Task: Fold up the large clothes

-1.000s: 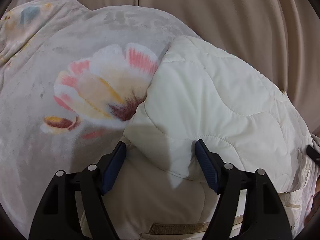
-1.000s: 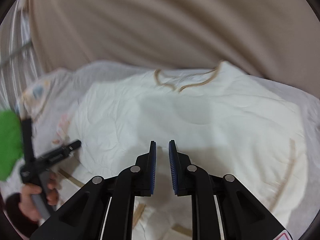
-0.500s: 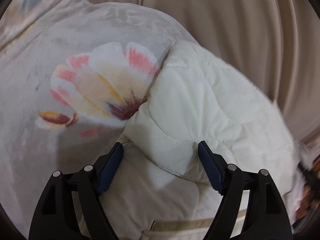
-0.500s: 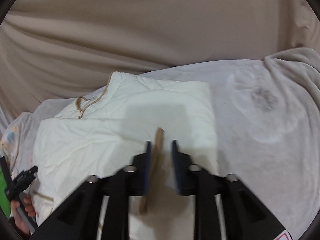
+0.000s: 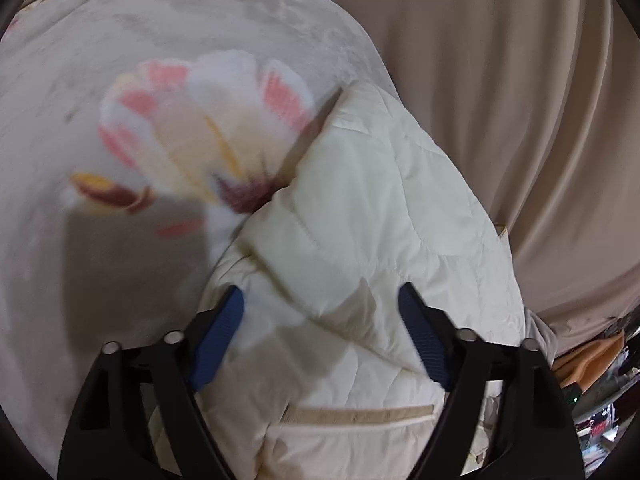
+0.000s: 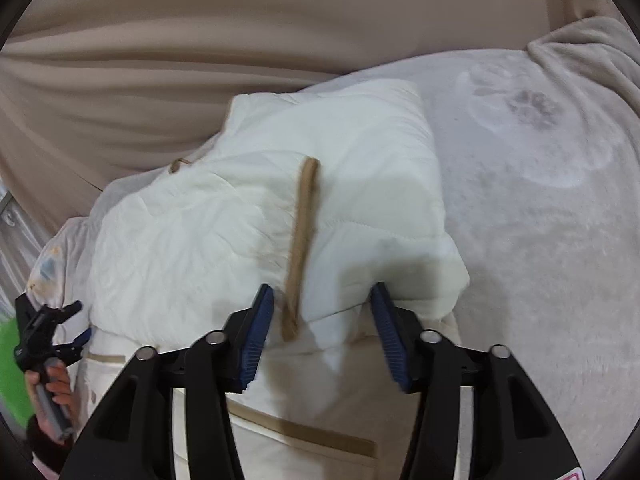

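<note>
Folding is well along on the cream quilted padded jacket with tan trim (image 6: 360, 184), which lies on a pale grey plush blanket printed with a pink and white flower (image 5: 200, 148), spread over what looks like a bed in front of a beige draped cloth backdrop (image 5: 520, 100).

Compared with a second ago, the right wrist view has changed most. Then the garment lay broad and flat with its tan-edged neckline towards the backdrop; now a side panel sits doubled over the body, and a tan strip (image 6: 302, 240) runs down the top layer towards the camera. The right tongs (image 6: 322, 324) were nearly shut then; now they stand apart astride the folded edge near the strip, and they are closing, with fabric between the blue pads but no firm pinch that I can see. The left tongs (image 5: 320, 320) have barely shifted: they hang over the folded flap's edge, jaws wide but narrowing, cloth between the pads (image 5: 220, 332) and not visibly pressed. In the right view the person's hand (image 6: 56, 392) shows at the lower left, holding the other tool.

My reading is that one side fold has just been laid, and both tongs are now taking a fresh hold for the next fold.

No brand, label or legible writing shows on the jacket or blanket; a pink-edged sticker at the right view's lower corner is cut off and unreadable.
</note>
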Action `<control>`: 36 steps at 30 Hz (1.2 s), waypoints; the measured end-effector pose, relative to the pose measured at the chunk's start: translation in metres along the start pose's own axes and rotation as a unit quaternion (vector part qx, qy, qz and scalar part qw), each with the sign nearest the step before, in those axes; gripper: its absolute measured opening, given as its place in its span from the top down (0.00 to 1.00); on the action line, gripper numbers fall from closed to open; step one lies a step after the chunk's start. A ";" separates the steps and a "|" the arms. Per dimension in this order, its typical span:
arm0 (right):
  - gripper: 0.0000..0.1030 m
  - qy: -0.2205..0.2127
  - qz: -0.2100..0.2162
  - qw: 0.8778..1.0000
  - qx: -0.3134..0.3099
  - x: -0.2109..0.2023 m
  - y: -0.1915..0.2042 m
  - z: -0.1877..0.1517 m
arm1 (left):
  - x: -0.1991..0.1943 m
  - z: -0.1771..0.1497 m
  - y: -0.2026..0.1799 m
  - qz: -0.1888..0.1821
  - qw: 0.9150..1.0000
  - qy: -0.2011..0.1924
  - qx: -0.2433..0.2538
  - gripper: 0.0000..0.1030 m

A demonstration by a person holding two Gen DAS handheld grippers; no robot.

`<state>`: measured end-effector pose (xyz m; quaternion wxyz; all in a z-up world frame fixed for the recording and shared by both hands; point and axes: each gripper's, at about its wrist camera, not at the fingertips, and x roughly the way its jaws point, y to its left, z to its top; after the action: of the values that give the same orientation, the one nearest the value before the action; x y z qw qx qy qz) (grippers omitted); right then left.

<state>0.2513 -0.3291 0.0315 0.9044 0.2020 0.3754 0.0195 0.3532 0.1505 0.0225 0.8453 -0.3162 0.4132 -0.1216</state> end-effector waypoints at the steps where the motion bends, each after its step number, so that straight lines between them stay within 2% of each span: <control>1: 0.93 -0.005 0.000 1.000 -0.014 -0.002 0.006 0.005 | 0.004 0.003 -0.004 -0.004 1.000 0.004 0.004 0.64; 2: 0.97 -0.014 0.004 1.000 -0.021 -0.006 0.011 0.010 | 0.006 0.006 -0.009 0.004 1.000 0.001 0.009 0.72; 3: 0.97 -0.032 0.013 0.999 -0.019 -0.013 0.014 0.013 | 0.004 0.008 -0.014 0.008 1.000 -0.011 0.017 0.74; 4: 0.97 -0.054 0.030 0.998 -0.015 -0.023 0.016 0.017 | 0.001 0.011 -0.019 0.012 0.999 -0.028 0.030 0.82; 6: 0.98 -0.088 0.036 0.995 -0.016 -0.034 0.016 0.019 | -0.002 0.013 -0.022 0.036 0.996 -0.055 0.055 0.85; 8: 0.98 -0.070 0.005 0.997 -0.026 -0.015 0.011 0.017 | 0.009 0.012 -0.016 0.071 0.994 -0.052 0.063 0.86; 9: 0.98 -0.033 -0.027 0.999 -0.025 0.008 0.001 0.013 | 0.017 0.008 -0.011 0.081 0.993 -0.043 0.068 0.86; 10: 0.99 -0.006 -0.036 0.999 -0.020 0.022 -0.007 0.009 | 0.021 0.004 -0.007 0.079 0.994 -0.040 0.072 0.86; 11: 0.99 0.005 -0.029 1.000 -0.008 0.028 -0.013 0.005 | 0.022 0.000 -0.004 0.067 0.994 -0.044 0.071 0.86; 12: 0.99 -0.002 -0.016 1.000 0.004 0.023 -0.016 0.002 | 0.021 -0.001 -0.002 0.063 0.995 -0.046 0.068 0.86; 17: 0.80 -0.039 0.017 0.999 -0.001 -0.025 -0.002 -0.004 | 0.024 -0.001 -0.002 0.060 0.995 -0.047 0.067 0.84; 19: 0.64 -0.039 0.034 0.998 -0.020 -0.035 0.011 -0.011 | 0.025 -0.002 -0.004 0.063 0.994 -0.050 0.069 0.84; 22: 0.49 -0.021 0.023 0.998 -0.060 -0.024 0.031 -0.014 | 0.024 -0.002 -0.001 0.064 0.994 -0.051 0.070 0.84; 24: 0.48 0.011 -0.004 0.998 -0.068 0.004 0.034 -0.015 | 0.023 -0.002 0.000 0.063 0.994 -0.051 0.069 0.84; 25: 0.54 0.029 -0.012 0.998 -0.061 0.016 0.032 -0.014 | 0.023 -0.002 0.000 0.064 0.994 -0.049 0.070 0.84; 26: 0.65 0.038 -0.012 0.998 -0.057 0.022 0.035 -0.013 | 0.022 0.000 -0.001 0.066 0.994 -0.048 0.071 0.84; 27: 0.97 0.043 -0.002 0.997 -0.058 0.023 0.038 -0.011 | 0.023 0.000 -0.004 0.068 0.994 -0.046 0.072 0.84; 28: 0.96 0.036 0.005 0.997 -0.065 0.015 0.046 -0.006 | 0.024 0.002 -0.008 0.072 0.994 -0.043 0.075 0.85; 30: 0.96 -0.038 0.014 0.994 -0.104 -0.026 0.068 0.008 | 0.018 0.007 -0.017 0.070 0.994 -0.047 0.075 0.86; 33: 0.97 -0.119 0.037 0.985 -0.121 -0.079 0.084 0.025 | 0.010 0.011 -0.036 0.056 0.993 -0.061 0.087 0.86; 35: 0.97 -0.120 0.005 0.985 -0.122 -0.072 0.075 0.033 | 0.022 0.006 -0.048 0.085 0.987 -0.057 0.124 0.85; 36: 0.97 -0.094 -0.020 0.989 -0.110 -0.052 0.063 0.035 | 0.033 0.003 -0.050 0.096 0.985 -0.047 0.137 0.85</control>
<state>0.2452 -0.2932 0.1125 0.9526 0.0946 0.2884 0.0232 0.3789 0.0978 0.0356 0.9069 -0.1615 0.3808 -0.0801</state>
